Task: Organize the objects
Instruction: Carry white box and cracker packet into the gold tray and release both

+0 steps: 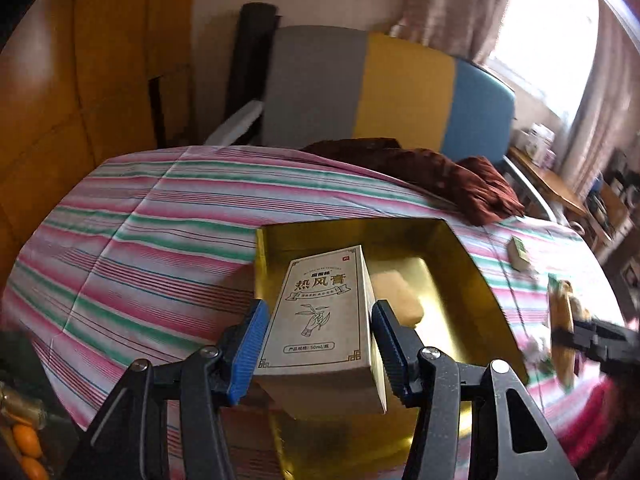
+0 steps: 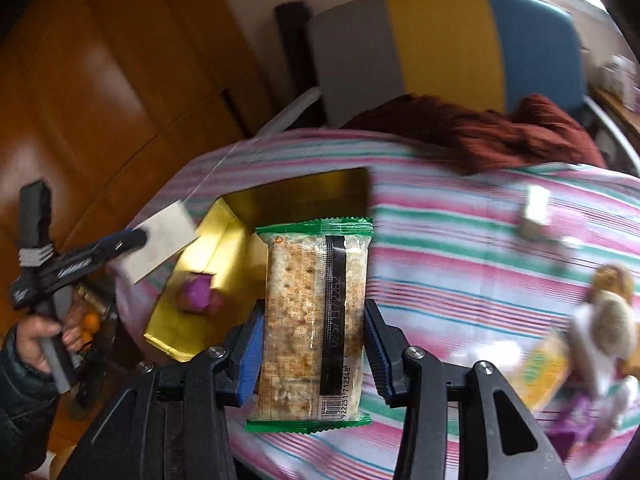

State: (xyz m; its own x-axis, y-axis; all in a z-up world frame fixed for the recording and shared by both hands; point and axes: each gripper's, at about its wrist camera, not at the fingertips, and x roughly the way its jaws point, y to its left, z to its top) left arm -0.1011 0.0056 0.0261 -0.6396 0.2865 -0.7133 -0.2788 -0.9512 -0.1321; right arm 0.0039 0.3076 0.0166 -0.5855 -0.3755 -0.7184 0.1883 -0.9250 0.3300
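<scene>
Striped bed [image 1: 152,240], gold tray [image 1: 452,264], brown cloth [image 1: 432,168].

A surface [image 1: 160,216] draped in pink, green and white striped cloth filled the near ground. Beyond it stood a grey, yellow and blue panel [image 1: 384,88]. Wooden cabinets [image 1: 80,80] lined the left; a bright curtained window [image 1: 548,36] glared far right.
</scene>
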